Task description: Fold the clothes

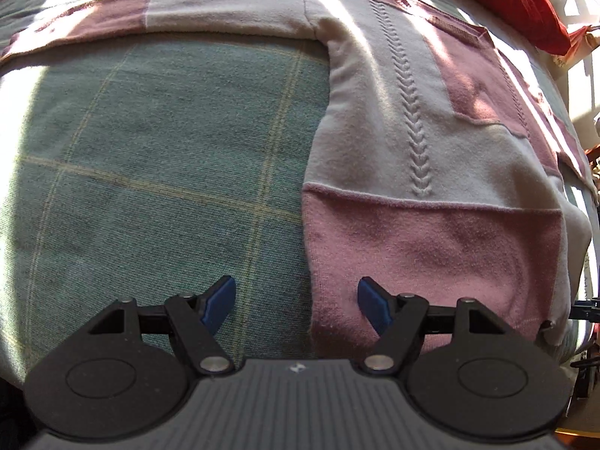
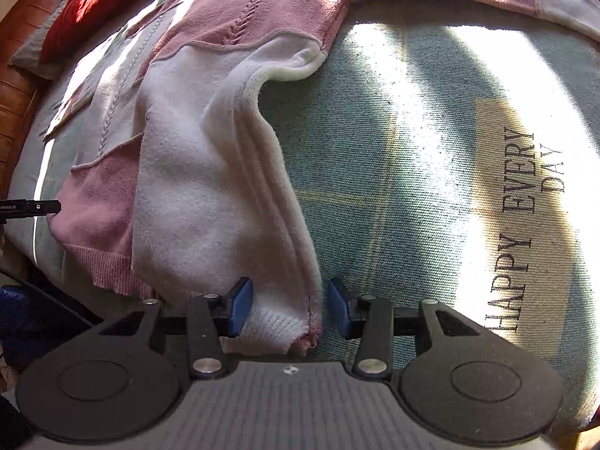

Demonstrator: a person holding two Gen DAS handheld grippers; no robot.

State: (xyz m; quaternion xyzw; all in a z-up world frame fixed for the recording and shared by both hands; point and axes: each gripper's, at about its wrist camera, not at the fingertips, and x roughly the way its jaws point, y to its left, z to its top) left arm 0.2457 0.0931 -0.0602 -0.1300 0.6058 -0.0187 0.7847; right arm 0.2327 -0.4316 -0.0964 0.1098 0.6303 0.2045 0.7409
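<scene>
Right gripper [image 2: 288,305]: jaws parted, straddling the ribbed hem corner of the sweater [image 2: 210,172], blue pads [image 2: 240,305] standing off the knit on both sides, so nothing clamped. Corner apparently just set down near the camera, at the bed's near edge; whether the left pad brushed the cuff-like ribbing could not be told from so close a view. White side panel rucked into long ridges running up from that corner, a sign of cloth drawn sideways rather than smoothed flat.

Left gripper [image 1: 296,305]: jaws wide apart, empty, hovering steeply downward over the sweater's [image 1: 420,172] other side edge, one pad [image 1: 221,305] above the bedspread [image 1: 157,150], the other above the pink hem block. Placed astride the edge, presumably to pinch there next for a fold across the body.

Farther out: garment spread front-up on the green plaid bedspread, one sleeve [image 1: 187,11] stretched straight out sideways, laid flat ready for folding in. Printed panel reading HAPPY EVERY DAY [image 2: 525,225] on the cover beside the right gripper. Red cushion [image 1: 525,3] beyond the collar end, well apart from the work. Fold likely at an early stage.
</scene>
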